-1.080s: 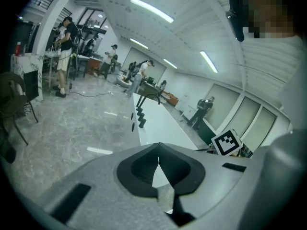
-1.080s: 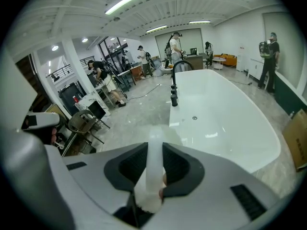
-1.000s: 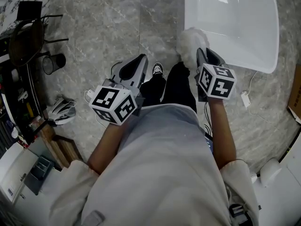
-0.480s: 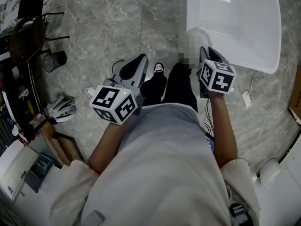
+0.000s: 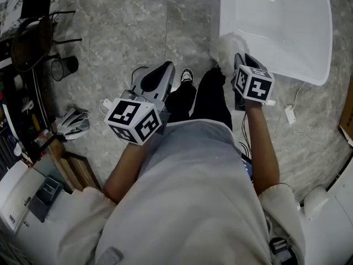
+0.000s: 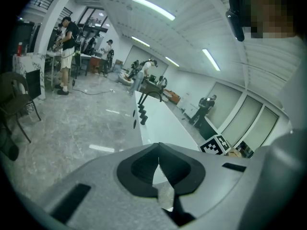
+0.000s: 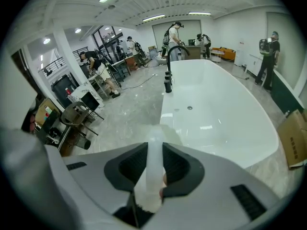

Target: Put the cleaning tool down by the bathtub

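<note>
Left tool [image 6: 159, 146], shut and empty at eleven o'clock, can idle, while the right tool [image 7: 149, 150], clamped on the cleaning tool [image 5: 225, 47] at one o'clock beside the bathtub [image 5: 287, 37], should ease it onto the floor [image 5: 182, 32] before opening.

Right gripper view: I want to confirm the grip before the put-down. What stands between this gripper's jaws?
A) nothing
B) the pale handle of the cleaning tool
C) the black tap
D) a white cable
B: the right gripper has its jaws closed on the pale, translucent handle of the cleaning tool, which runs up between the dark pads towards the bathtub.
</note>
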